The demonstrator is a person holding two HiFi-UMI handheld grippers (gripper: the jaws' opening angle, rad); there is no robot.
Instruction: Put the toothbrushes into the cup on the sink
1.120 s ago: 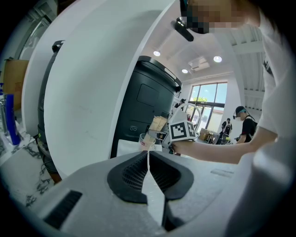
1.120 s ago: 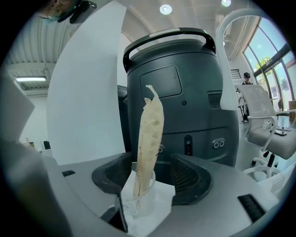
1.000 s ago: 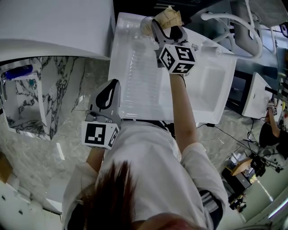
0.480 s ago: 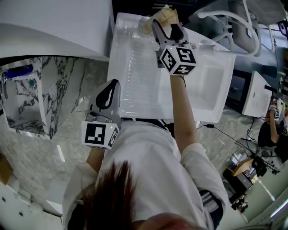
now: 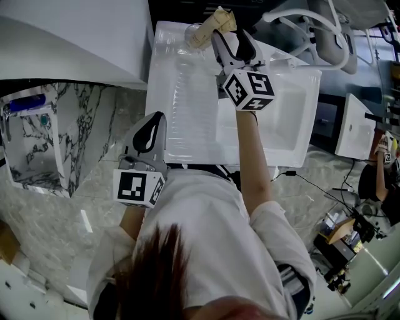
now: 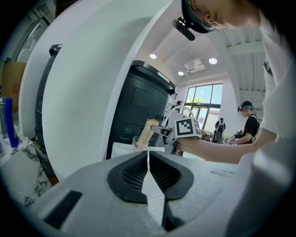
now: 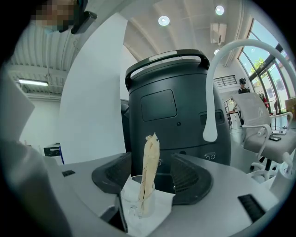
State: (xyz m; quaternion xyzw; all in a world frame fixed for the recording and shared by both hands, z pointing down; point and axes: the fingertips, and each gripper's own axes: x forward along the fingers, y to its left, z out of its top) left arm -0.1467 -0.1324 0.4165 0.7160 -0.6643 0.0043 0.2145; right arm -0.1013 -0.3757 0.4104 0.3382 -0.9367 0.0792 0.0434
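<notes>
A toothbrush in a tan paper wrapper (image 5: 209, 26) leans in a clear cup (image 5: 191, 34) at the far corner of the white sink unit (image 5: 187, 106). My right gripper (image 5: 230, 36) hovers just right of the cup. In the right gripper view the wrapped toothbrush (image 7: 149, 166) stands in the cup (image 7: 140, 203) between the open jaws of my right gripper (image 7: 150, 176), which do not touch it. My left gripper (image 5: 153, 122) is held near the person's body, shut on nothing. The left gripper view shows the left gripper (image 6: 148, 172) with pads together, and the cup (image 6: 138, 142) far ahead.
The sink basin (image 5: 294, 106) lies to the right of the cup, with a white curved faucet (image 5: 300, 19) behind it. A tall dark bin (image 7: 175, 106) stands behind the cup. A white curved wall (image 5: 69, 37) and a marble ledge (image 5: 37, 144) are at the left.
The wrapped toothbrush, earlier between the right gripper's tips, now leans free in the cup to their left. The left gripper has not moved.
</notes>
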